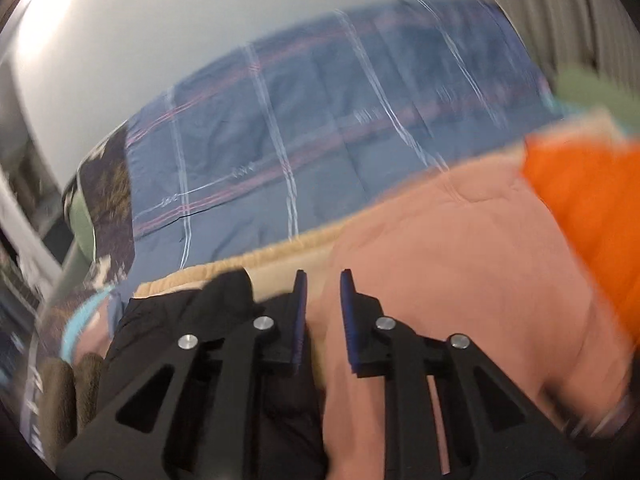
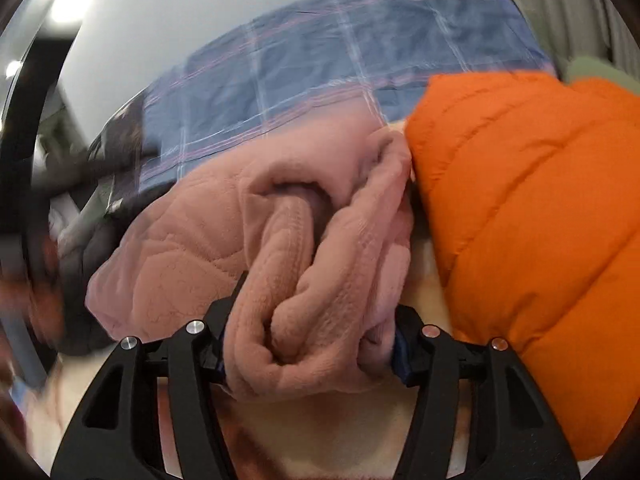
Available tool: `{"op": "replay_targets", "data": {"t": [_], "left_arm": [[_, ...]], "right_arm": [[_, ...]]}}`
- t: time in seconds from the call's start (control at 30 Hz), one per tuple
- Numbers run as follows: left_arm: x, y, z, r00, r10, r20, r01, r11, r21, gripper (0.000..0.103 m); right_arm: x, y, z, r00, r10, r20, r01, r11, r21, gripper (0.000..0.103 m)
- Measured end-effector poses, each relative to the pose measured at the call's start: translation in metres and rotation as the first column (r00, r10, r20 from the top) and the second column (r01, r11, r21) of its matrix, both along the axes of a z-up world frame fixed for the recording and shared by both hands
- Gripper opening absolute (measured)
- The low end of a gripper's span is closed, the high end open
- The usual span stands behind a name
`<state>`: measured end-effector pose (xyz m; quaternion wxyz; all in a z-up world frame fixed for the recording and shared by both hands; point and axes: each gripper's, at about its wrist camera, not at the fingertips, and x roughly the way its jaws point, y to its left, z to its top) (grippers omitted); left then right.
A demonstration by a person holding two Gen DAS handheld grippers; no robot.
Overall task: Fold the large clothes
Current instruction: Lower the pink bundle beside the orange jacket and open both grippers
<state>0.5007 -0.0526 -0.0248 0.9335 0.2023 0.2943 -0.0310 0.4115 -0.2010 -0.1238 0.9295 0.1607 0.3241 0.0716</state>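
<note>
A pink fleece garment (image 1: 460, 240) lies on the bed, bunched in folds in the right wrist view (image 2: 320, 240). My right gripper (image 2: 310, 344) is shut on a thick bunch of the pink fleece; its fingertips are hidden by the cloth. My left gripper (image 1: 323, 292) hovers over the pink fleece's edge with a narrow gap between its blue pads (image 1: 299, 316); pink cloth shows in the gap, but a grip cannot be made out. An orange puffer jacket (image 2: 528, 216) lies right of the fleece, also in the left wrist view (image 1: 592, 208).
A blue plaid bedsheet (image 1: 320, 128) covers the bed beyond the clothes, also in the right wrist view (image 2: 320, 60). A black garment (image 1: 192, 320) and a tan fleece (image 1: 260, 264) lie under my left gripper. A white wall (image 1: 200, 20) stands behind the bed.
</note>
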Motion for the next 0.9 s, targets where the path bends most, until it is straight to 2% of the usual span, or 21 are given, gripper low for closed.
{"op": "replay_targets", "data": {"t": [0.03,0.07,0.1,0.2,0.27,0.37,0.47,0.6,0.7,0.73,0.8,0.83,0.87,0.9], "left_arm": [[-0.006,-0.003,-0.011,1.0,-0.023,-0.008,0.023,0.999,0.026,0.029],[-0.016,-0.005,-0.02,0.999,-0.021,0.026,0.02,0.998,0.064,0.028],[-0.023,-0.003,-0.022,0.999,-0.023,0.044,0.02,0.998,0.061,0.028],[-0.032,0.007,-0.025,1.0,-0.005,0.029,0.004,1.0,0.008,0.031],[-0.04,0.008,-0.032,0.999,0.012,0.031,-0.012,1.0,0.012,0.031],[-0.056,0.001,-0.043,0.996,0.039,0.074,-0.045,0.996,0.075,0.03],[-0.066,-0.005,-0.048,0.993,0.064,0.094,-0.071,0.995,0.072,0.023],[-0.074,-0.01,-0.048,0.994,0.061,0.094,-0.07,0.993,0.099,0.021],[-0.077,-0.005,-0.042,0.994,0.066,0.084,-0.072,0.995,0.069,0.021],[-0.08,-0.002,-0.036,0.994,0.069,0.089,-0.073,0.997,0.04,0.023],[-0.088,0.005,-0.026,0.992,0.078,0.102,-0.075,0.997,-0.027,0.043],[-0.093,0.009,-0.02,0.99,0.079,0.114,-0.072,0.995,-0.07,0.065],[-0.102,0.015,-0.013,0.989,0.071,0.128,-0.055,0.99,-0.128,0.07],[-0.109,0.017,-0.007,0.99,0.058,0.13,-0.036,0.985,-0.166,0.07]], "right_arm": [[0.0,-0.001,0.0,1.0,-0.001,-0.005,0.001,1.0,0.007,0.058],[0.0,0.0,-0.001,1.0,0.005,-0.006,-0.006,1.0,-0.012,0.059],[-0.001,0.003,-0.001,1.0,0.01,0.001,-0.01,0.999,-0.032,0.059],[0.0,0.001,-0.003,1.0,0.007,-0.001,-0.007,1.0,-0.024,0.062],[-0.003,0.001,-0.004,1.0,0.005,0.002,-0.005,1.0,-0.027,0.065],[-0.004,0.0,-0.003,1.0,0.005,0.011,-0.005,1.0,-0.031,0.067],[-0.008,-0.006,-0.001,1.0,0.009,0.015,-0.009,1.0,0.001,0.07],[-0.039,-0.01,0.007,1.0,-0.018,-0.008,0.018,0.999,0.048,0.076],[-0.069,-0.01,0.016,1.0,0.019,0.007,-0.019,0.998,0.054,0.077],[-0.078,-0.01,0.019,0.999,0.028,0.021,-0.029,0.999,0.044,0.077],[-0.097,-0.014,0.028,0.997,0.026,0.069,-0.027,1.0,0.013,0.076],[-0.104,-0.016,0.031,0.996,0.024,0.084,-0.024,1.0,0.004,0.071],[-0.11,-0.02,0.036,0.995,0.021,0.094,-0.021,1.0,-0.005,0.065],[-0.112,-0.022,0.038,0.996,0.015,0.091,-0.014,1.0,-0.011,0.064]]}}
